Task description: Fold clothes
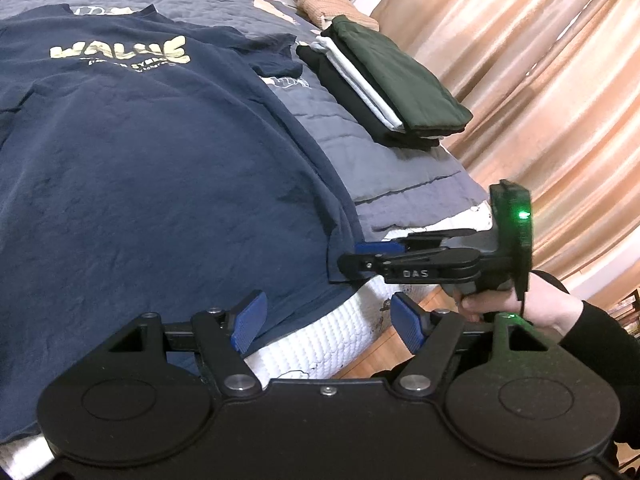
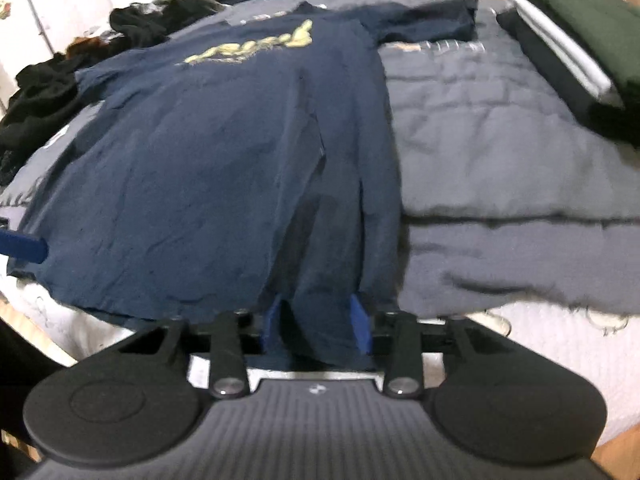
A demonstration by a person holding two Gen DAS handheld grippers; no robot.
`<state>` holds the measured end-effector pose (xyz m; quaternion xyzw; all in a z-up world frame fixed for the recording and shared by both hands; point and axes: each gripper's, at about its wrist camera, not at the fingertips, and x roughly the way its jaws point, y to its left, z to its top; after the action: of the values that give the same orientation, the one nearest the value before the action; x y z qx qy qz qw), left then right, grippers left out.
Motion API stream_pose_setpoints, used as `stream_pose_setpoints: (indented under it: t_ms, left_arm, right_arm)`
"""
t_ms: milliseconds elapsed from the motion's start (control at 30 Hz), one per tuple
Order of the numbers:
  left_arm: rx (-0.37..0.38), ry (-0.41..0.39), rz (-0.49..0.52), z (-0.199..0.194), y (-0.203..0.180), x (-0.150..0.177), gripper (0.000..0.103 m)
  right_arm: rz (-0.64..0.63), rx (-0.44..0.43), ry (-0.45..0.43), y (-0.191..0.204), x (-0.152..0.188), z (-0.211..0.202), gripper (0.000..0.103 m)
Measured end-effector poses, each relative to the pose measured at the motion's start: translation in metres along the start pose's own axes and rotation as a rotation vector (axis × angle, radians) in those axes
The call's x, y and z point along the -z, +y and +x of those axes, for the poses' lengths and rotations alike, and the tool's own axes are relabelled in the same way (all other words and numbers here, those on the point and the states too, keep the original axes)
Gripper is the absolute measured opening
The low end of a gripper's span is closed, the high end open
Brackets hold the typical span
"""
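Behind the blue shirt (image 1: 160, 160) sits a folded pile (image 1: 384, 92); right tongs (image 2: 318, 322) pinch its hem, left tongs (image 1: 324, 326) gape wide.

A navy cotton T-shirt with yellow lettering (image 2: 208, 152) is lying spread on a grey quilted bedspread (image 2: 500, 152); the right gripper's (image 2: 318, 322) blue pads are bracketing its bunched hem, contact blurred.

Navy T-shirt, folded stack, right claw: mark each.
navy T-shirt (image 1: 140, 152), left wrist view, chest below the print
folded stack (image 1: 404, 80), left wrist view, green top garment
right claw (image 2: 318, 322), right wrist view, between fingertips, at the hem
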<state>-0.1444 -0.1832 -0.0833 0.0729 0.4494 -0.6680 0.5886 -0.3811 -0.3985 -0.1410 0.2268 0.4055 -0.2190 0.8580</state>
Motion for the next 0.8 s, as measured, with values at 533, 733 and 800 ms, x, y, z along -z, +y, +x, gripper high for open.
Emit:
stream_pose_setpoints:
  t_ms: [533,733,800]
  left_arm:
    - [-0.068,-0.059,-0.054,-0.022,0.017,-0.002,0.068]
    - [-0.254,-0.088,-0.125,-0.059,0.047,-0.003,0.068]
    - [-0.336,-0.078,-0.112,-0.078,0.058,-0.003,0.068]
  right_arm:
    - [0.176,-0.017,-0.11,-0.035,0.006,-0.052,0.002]
    - [0.197,-0.015,-0.084,-0.035,0.005,-0.047,0.002]
    - [0.2,-0.012,-0.083,-0.034,0.004,-0.046,0.002]
